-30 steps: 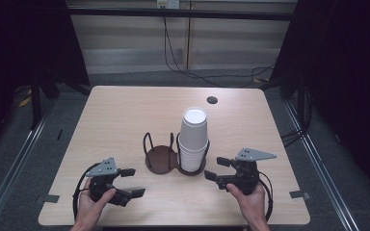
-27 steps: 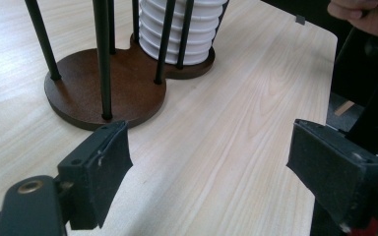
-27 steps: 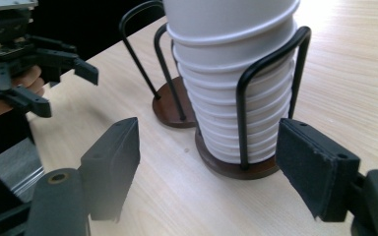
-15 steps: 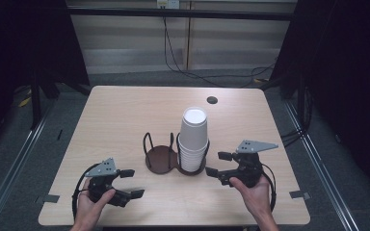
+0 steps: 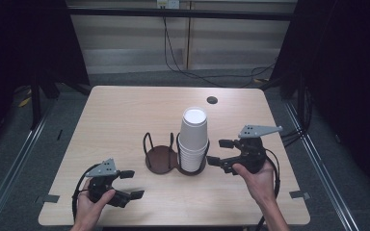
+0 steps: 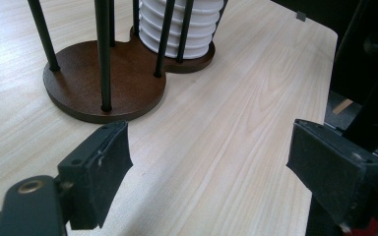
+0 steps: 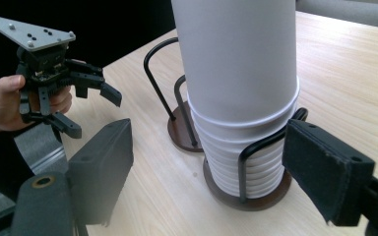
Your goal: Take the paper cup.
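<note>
A tall stack of white paper cups (image 5: 193,139) stands upside down in the right ring of a dark brown two-place wire holder (image 5: 160,158); the holder's left place is bare. My right gripper (image 5: 220,152) is open just right of the stack, its jaws pointing at the cups (image 7: 241,88) from close up. My left gripper (image 5: 131,184) rests open near the table's front left, aimed at the holder (image 6: 106,81), with nothing between its jaws. It appears as well in the right gripper view as the left gripper (image 7: 91,110), held by a hand.
The light wooden table (image 5: 120,115) has a small dark round hole (image 5: 212,100) near its far right edge. Cables trail from both grippers over the front edge. Dark floor and metal rails surround the table.
My right gripper has moved a little forward and left, closer to the cup stack. The left gripper has stayed in place.
</note>
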`<action>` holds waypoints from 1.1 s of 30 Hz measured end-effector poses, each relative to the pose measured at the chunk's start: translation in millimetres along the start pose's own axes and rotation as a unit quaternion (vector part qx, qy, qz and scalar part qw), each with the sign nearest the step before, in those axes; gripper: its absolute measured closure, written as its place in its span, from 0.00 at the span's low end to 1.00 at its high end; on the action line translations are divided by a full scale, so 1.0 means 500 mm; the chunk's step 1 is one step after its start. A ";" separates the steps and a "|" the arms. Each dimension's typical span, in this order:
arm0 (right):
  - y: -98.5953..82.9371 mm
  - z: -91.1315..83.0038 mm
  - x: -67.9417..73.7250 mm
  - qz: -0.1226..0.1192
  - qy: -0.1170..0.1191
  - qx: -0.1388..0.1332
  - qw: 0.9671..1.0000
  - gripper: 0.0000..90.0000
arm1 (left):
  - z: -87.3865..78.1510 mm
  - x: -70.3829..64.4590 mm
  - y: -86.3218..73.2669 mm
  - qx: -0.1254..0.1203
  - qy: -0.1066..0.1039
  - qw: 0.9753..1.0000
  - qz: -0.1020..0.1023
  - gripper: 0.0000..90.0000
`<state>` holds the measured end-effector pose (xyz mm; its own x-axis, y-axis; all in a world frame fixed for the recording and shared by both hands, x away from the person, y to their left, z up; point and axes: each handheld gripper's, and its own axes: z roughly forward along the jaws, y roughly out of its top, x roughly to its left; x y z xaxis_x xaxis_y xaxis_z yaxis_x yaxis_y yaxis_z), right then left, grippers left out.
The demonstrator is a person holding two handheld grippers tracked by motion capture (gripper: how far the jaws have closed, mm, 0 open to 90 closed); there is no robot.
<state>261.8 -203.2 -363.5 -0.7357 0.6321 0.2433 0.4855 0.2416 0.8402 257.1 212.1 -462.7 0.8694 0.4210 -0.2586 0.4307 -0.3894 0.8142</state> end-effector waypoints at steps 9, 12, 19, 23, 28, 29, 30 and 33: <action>0.046 0.010 -0.003 -0.010 0.003 0.008 1.000 0.20 | -0.002 -0.003 0.000 -0.003 0.003 1.000 0.007 0.18; 0.062 0.016 -0.005 -0.011 0.007 0.016 1.000 0.20 | -0.002 -0.002 0.000 -0.003 0.003 1.000 0.008 0.18; 0.093 0.028 -0.010 -0.019 0.007 0.035 0.999 0.19 | 0.000 -0.002 -0.001 -0.001 0.000 1.000 0.005 0.18; 0.111 0.036 -0.013 -0.019 0.009 0.048 0.999 0.18 | -0.002 -0.001 -0.001 -0.008 -0.001 1.000 0.002 0.18; 0.135 0.046 -0.014 -0.035 0.009 0.057 0.998 0.16 | 0.000 0.000 -0.001 -0.004 -0.004 1.000 0.003 0.18; 0.139 0.048 -0.014 -0.038 0.010 0.060 0.997 0.16 | 0.000 -0.001 -0.001 -0.004 -0.006 1.000 0.003 0.18; 0.144 0.052 -0.013 -0.038 0.007 0.065 0.997 0.16 | 0.001 -0.002 -0.001 -0.004 -0.006 1.000 0.002 0.18; 0.160 0.064 -0.014 -0.043 0.008 0.079 0.996 0.16 | 0.002 -0.002 -0.001 -0.001 -0.006 1.000 0.004 0.18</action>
<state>320.8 -164.6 -313.6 -0.7844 0.5927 0.1827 0.4879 0.4078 0.7718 256.2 211.1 -463.4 0.8761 0.4075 -0.2577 0.4227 -0.3920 0.8171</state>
